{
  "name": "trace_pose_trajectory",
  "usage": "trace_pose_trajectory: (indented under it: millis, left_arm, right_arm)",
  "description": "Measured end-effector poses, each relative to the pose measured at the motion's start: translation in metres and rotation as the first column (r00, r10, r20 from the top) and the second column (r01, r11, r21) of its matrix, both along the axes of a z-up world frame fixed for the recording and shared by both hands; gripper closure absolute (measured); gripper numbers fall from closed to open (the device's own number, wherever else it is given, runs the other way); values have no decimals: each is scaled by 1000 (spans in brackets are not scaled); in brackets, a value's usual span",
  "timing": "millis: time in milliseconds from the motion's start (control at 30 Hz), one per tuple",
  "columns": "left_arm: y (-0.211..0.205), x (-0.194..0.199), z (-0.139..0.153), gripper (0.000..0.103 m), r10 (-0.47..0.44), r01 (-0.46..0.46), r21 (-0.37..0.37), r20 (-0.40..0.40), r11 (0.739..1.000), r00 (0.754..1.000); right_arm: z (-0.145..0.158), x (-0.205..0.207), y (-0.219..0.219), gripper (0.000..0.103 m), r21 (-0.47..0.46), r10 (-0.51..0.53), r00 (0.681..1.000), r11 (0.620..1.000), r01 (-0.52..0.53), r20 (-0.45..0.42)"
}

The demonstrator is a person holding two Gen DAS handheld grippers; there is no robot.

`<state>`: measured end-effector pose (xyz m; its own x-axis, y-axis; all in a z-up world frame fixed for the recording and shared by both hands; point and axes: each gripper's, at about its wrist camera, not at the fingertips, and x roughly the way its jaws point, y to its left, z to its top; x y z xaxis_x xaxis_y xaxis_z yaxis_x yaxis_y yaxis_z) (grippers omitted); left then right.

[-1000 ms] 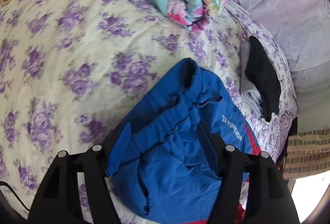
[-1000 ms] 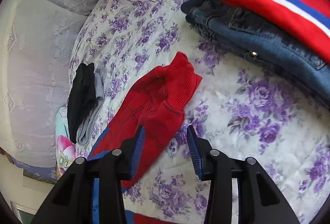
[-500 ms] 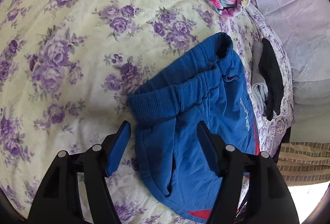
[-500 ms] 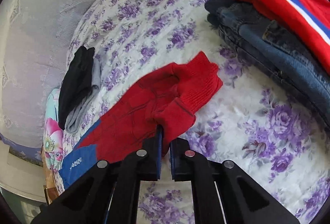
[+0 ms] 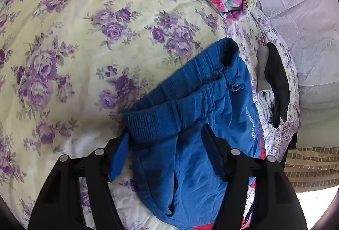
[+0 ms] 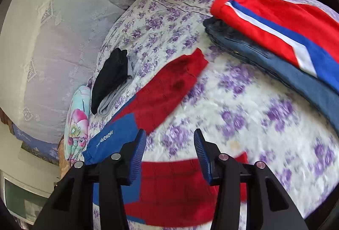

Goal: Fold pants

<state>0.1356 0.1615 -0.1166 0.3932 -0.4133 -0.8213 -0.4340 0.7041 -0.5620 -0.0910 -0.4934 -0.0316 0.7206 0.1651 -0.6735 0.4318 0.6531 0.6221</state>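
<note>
1. Half a second ago the right gripper (image 6: 169, 150) was pinched shut on a red cuff; now its jaws stand wide apart with nothing between them, and the leg it held lies dropped on the floral bedspread (image 6: 243, 124).
2. Over on the other side, the left gripper (image 5: 163, 158) has crept in toward the blue waistband (image 5: 169, 115). Its jaws are spread and straddle the near corner of the band, though I can't tell whether either pad touches cloth.
3. As for the pants (image 5: 190, 145), they sprawl across the bed: blue top bunched under the left gripper, red legs (image 6: 169, 90) running out toward the stacked jeans (image 6: 275, 69) and striped red garment (image 6: 286, 22).
4. My guess is the waistband corner gets taken next.
5. To do that well, bite both layers of the ribbed band, not just the top one, or the pants will gape open when lifted.
6. Keep the lift low and draw it over slowly, so the slack middle doesn't wrinkle.
</note>
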Motion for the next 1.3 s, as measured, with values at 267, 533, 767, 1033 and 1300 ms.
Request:
trace_pose_trajectory:
  millis: [267, 533, 767, 1033, 1300]
  left_arm:
    - [-1, 5, -2, 41, -40, 40, 14, -3, 999, 999]
    - [8, -6, 0, 73, -7, 7, 16, 3, 1000, 1000]
    - [21, -31, 19, 80, 64, -63, -27, 59, 998, 996]
    - [42, -88, 53, 81, 118, -111, -73, 99, 991, 988]
    - [38, -169, 4, 77, 169, -170, -105, -25, 980, 985]
  right_arm:
    - [-41, -95, 16, 55, 95, -131, 988, 986, 139, -82]
    - [-104, -83, 27, 56, 286, -129, 989, 947, 144, -73]
    - [-78, -45, 22, 94, 183, -16, 999, 983, 24, -44]
    - [-11, -28, -9, 96, 87, 81, 996, 993, -83, 23]
    - [-65, -49, -23, 95, 109, 95, 974, 991, -74, -205]
